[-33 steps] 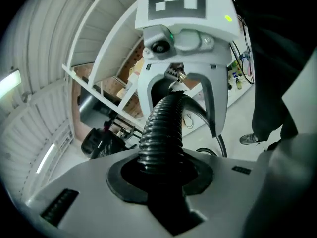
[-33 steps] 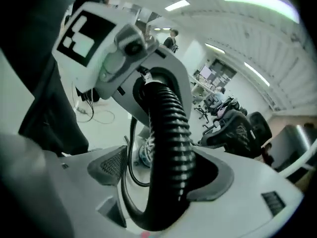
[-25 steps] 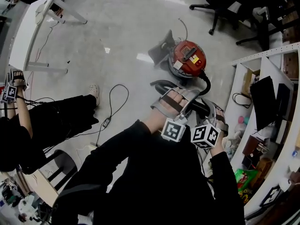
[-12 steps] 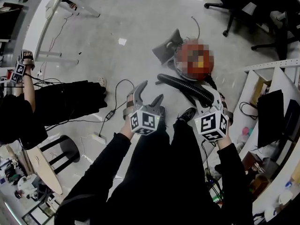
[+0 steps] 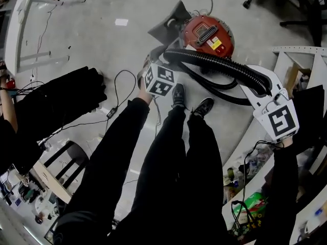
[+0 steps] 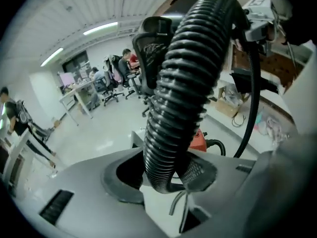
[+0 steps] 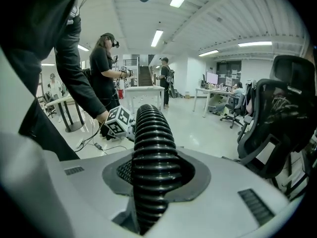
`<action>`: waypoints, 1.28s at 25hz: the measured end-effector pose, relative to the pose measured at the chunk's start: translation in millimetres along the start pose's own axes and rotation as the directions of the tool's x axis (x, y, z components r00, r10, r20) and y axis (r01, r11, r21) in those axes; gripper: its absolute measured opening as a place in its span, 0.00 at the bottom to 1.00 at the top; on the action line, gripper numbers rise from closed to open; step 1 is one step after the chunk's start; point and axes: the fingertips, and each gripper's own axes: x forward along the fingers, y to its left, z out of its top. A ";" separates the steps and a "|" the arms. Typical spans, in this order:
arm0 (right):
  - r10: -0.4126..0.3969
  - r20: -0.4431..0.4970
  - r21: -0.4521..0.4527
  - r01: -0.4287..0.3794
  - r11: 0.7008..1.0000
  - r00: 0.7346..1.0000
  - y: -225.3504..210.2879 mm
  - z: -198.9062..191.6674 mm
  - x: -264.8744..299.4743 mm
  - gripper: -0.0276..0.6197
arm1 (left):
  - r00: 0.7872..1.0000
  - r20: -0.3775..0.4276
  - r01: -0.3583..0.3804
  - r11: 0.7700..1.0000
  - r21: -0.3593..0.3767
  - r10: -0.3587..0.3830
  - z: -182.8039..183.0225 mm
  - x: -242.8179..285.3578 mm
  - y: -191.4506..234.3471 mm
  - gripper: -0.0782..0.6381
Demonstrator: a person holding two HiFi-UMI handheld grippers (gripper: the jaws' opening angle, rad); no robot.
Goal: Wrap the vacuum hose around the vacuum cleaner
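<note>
- The red vacuum cleaner (image 5: 207, 34) sits on the floor just beyond your feet, at the far middle of the scene.
- The black ribbed vacuum hose (image 5: 214, 63) hangs across its near side, from a point by its left flank out to the right.
- Your right gripper (image 7: 154, 175) is clenched on the hose at the right end of that span, with the ribs seated between both pads.
- Your left gripper (image 6: 171, 175) has just been closing. The hose stands between its jaws and the pads look to be meeting the ribs, near the canister's left side.
- For the step in hand, lay the span against the body. Hold the left end low and close to the canister as an anchor, and sweep the right end round the far side.
- Leave a little slack, since a taut corrugated hose will likely spring off or drag the canister.
- Squeeze only enough to stop slipping. The ribs crush easily.
- On your right the white shelving (image 5: 301, 50) stands near the right gripper, so swing away from its edge.
- The grey nozzle head (image 5: 171, 19) lies just beside the canister on its far left.
- A floor cable (image 5: 122, 96) and a seated person (image 5: 56, 101) lie to the left. The bare floor to the far left is your open room.
</note>
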 end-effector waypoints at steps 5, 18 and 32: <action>-0.066 -0.092 -0.010 0.065 0.998 0.994 -71.0 -73.1 32.0 0.24 | 1.000 0.015 -0.011 0.997 0.078 0.010 28.1 41.4 33.4 0.38; -0.442 -0.367 0.229 0.539 0.810 0.819 -235.9 -285.5 78.4 0.53 | 0.977 -0.196 0.144 0.930 0.339 -0.080 46.1 184.7 56.8 0.38; -0.324 -0.324 0.658 0.457 0.598 0.889 -54.5 -377.1 95.6 0.53 | 0.906 -0.423 0.137 0.951 0.276 -0.007 -35.3 242.1 106.0 0.49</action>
